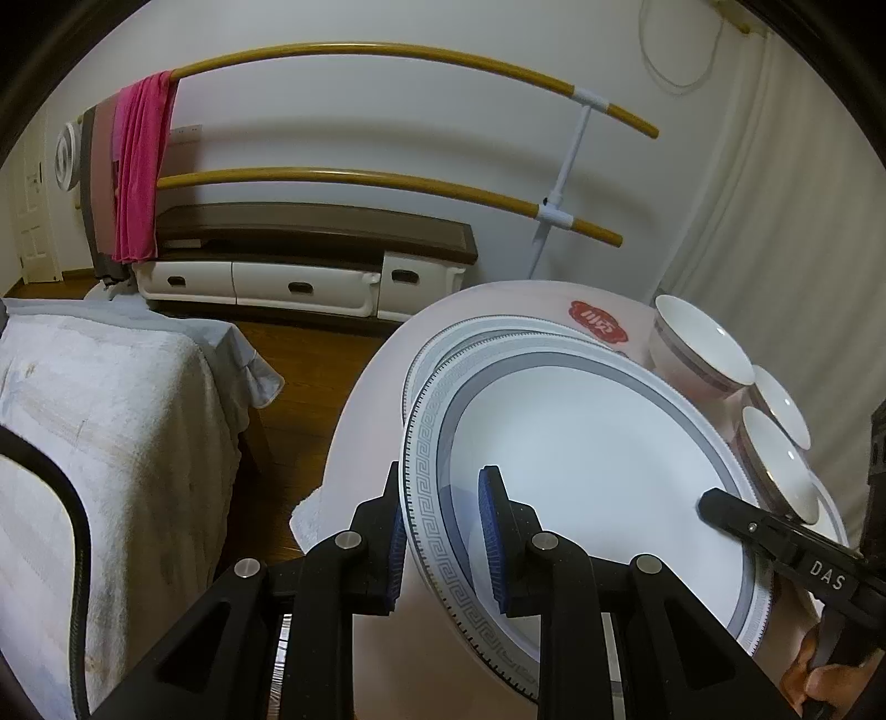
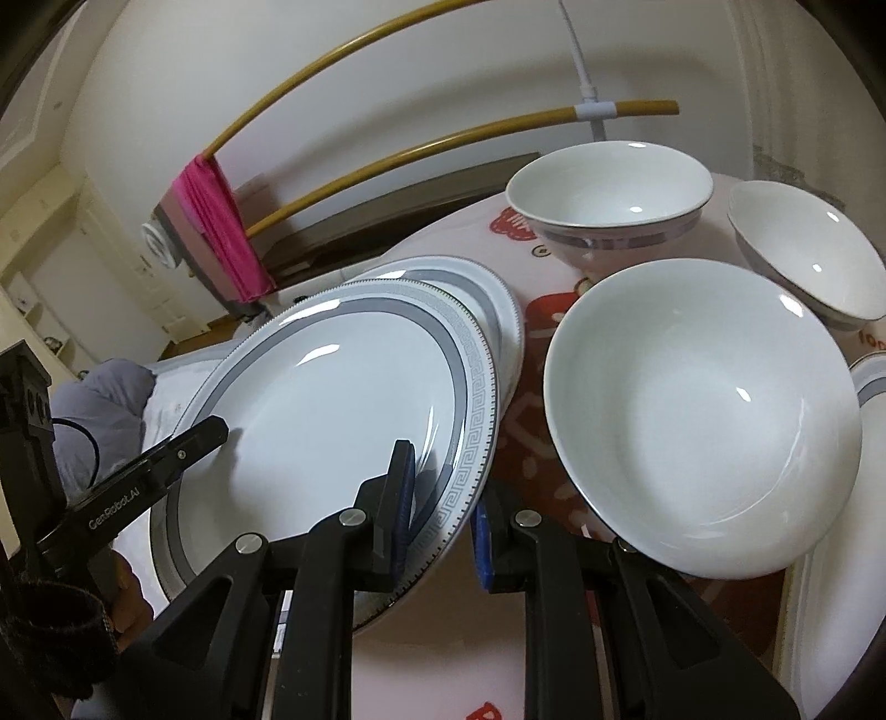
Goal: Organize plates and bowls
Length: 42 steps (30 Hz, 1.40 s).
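- Left tool (image 1: pixel 443 531) and right tool (image 2: pixel 443 507) each grip opposite rims of the plate (image 1: pixel 581 471); uneven pull could twist it loose.
- It hangs over a second plate (image 1: pixel 476 332) near the counter (image 1: pixel 365 432) edge; dropped, both may chip.

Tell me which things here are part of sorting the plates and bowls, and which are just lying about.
Part of the job:
- held plate, gripped at opposite rims by left gripper and right gripper
- second plate beneath it
- large bowl
- two smaller bowls

Just lying about:
- pink cloth on the bamboo rail
- low cabinet
- bed
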{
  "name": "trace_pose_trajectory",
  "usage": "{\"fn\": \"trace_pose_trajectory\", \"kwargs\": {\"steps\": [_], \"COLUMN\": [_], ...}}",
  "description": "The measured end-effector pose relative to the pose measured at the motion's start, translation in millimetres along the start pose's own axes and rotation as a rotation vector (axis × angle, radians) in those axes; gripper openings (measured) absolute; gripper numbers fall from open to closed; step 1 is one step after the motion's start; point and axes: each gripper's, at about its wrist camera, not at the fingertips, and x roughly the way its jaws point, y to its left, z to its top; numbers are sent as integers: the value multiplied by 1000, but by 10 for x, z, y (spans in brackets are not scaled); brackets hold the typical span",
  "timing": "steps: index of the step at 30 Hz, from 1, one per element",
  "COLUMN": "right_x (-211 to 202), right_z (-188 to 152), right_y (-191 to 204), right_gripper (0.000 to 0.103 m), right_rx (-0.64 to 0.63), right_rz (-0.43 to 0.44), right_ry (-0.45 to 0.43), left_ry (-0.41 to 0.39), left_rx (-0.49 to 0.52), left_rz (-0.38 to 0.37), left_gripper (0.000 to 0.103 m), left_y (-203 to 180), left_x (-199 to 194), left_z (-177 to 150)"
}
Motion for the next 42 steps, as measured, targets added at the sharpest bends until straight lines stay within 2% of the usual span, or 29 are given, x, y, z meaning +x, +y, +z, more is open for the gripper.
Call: {"fn": "trace_pose_trajectory", "kwargs": {"steps": [12,25,36,42], "right_x": [56,84,80,51], "right_z": [-7,-55,-59,-80], "right_y": [74,113,59,37], "right_gripper": [26,30,30,34], "right_rx": [19,54,73,78], "right_rz": [-88,-127,-91,-45], "right_ry": [-39,-74,-89,-89], "left_ry": [9,4,6,9], "left_rx": [4,6,-1,-4], "left_rz": [-9,-41,-45,-44], "left_gripper": [20,20,20,20], "left_y": [44,72,94,71], "left_x": [232,290,260,247], "left_z": [85,57,64,76]}}
